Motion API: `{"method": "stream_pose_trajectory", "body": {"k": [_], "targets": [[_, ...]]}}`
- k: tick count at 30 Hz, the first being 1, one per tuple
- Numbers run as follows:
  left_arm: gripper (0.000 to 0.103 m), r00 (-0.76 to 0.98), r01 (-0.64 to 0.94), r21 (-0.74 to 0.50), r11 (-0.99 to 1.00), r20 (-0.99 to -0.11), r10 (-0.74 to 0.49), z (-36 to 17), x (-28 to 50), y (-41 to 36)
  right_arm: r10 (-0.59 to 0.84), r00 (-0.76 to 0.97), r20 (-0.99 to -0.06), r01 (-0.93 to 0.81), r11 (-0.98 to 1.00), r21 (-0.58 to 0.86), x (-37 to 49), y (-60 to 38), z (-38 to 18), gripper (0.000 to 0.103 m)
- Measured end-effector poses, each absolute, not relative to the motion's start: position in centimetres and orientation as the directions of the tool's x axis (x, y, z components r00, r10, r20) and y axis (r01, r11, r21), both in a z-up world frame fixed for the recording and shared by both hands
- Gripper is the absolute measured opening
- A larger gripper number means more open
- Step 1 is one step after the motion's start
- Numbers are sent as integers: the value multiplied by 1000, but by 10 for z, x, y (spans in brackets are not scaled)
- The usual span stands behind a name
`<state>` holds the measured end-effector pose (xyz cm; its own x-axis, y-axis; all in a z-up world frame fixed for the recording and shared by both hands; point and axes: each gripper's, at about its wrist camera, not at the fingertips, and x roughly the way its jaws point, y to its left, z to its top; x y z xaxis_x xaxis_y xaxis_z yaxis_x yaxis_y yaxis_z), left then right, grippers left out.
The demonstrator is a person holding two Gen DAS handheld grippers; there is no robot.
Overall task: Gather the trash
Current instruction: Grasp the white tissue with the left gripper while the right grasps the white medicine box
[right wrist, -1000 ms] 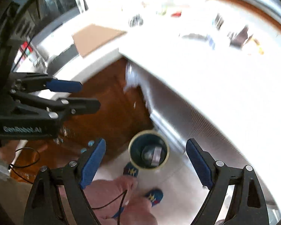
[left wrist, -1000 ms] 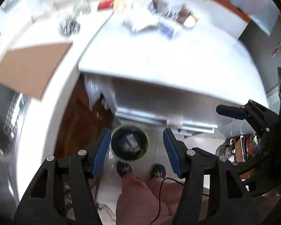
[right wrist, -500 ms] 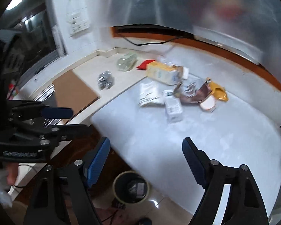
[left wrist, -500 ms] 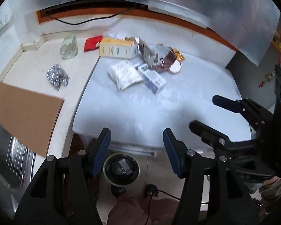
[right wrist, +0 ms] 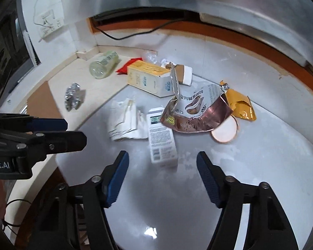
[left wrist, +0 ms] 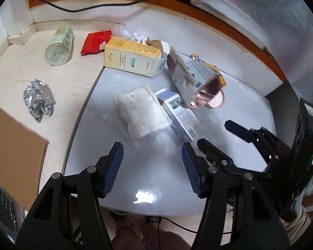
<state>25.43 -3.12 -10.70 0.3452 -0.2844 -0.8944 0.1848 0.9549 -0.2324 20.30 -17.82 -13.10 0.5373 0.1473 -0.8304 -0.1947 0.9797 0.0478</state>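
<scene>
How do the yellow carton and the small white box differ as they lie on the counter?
The yellow carton is larger, with its end flap torn open; the small white box looks closed. The carton lies farther back, by the red wrapper; the white box lies nearer the grippers. Both lie flat.

Dim overhead light; glare below; blurred, fisheye-warped edges
</scene>
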Motion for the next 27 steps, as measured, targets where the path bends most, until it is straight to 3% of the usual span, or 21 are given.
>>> {"method": "stream_pose_trajectory", "body": {"k": [15, 27], "targets": [[55, 277, 121, -299, 947, -906, -321, -157, 321, -39, 137, 453, -881, -201, 978, 49, 259, -166, -186, 39], [55, 260, 65, -286, 956, -920, -293, -186, 342, -39, 134, 459, -879, -182, 982, 55, 258, -162, -194, 37]]}}
